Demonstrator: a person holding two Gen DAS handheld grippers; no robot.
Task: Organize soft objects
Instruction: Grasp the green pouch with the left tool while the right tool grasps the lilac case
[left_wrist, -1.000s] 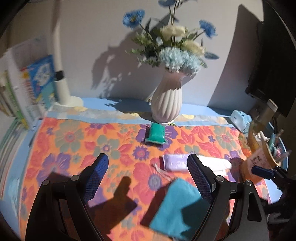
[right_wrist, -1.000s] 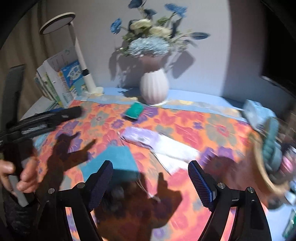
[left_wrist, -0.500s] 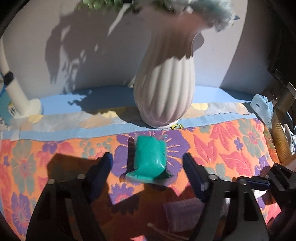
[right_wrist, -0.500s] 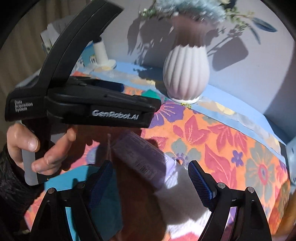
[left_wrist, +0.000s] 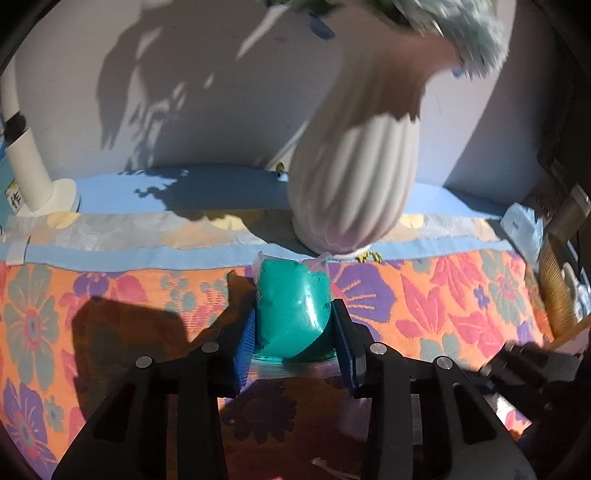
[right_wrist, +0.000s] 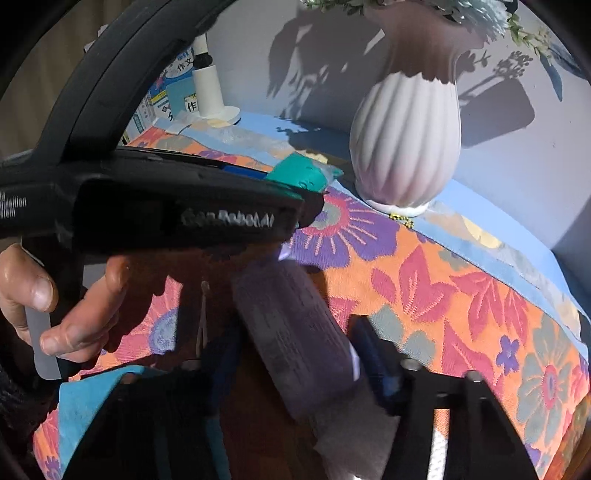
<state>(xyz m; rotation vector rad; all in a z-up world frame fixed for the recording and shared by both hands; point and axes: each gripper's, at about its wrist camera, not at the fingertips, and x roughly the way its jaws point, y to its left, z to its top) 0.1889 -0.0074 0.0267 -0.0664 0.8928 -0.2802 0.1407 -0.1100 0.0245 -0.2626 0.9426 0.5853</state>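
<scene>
A teal soft pack in clear wrap (left_wrist: 293, 312) lies on the floral cloth just in front of the white ribbed vase (left_wrist: 351, 188). My left gripper (left_wrist: 293, 341) is shut on the teal pack, its blue pads pressing both sides. The pack also shows in the right wrist view (right_wrist: 301, 175), behind the left gripper's black body (right_wrist: 184, 214). A purple wrapped pack (right_wrist: 291, 336) lies between the fingers of my right gripper (right_wrist: 295, 354), which have closed in against its sides. A teal cloth (right_wrist: 96, 402) lies at the lower left.
The floral cloth (left_wrist: 443, 295) covers the table up to a blue strip by the wall. A white lamp post (left_wrist: 26, 162) stands at the far left, with books (right_wrist: 173, 92) behind it. A woven basket (left_wrist: 557, 280) sits at the right edge. A white cloth (right_wrist: 354, 435) lies under the purple pack.
My left gripper moved forward and closed on the teal pack. My right gripper moved down over the purple pack and its fingers closed in on it.
</scene>
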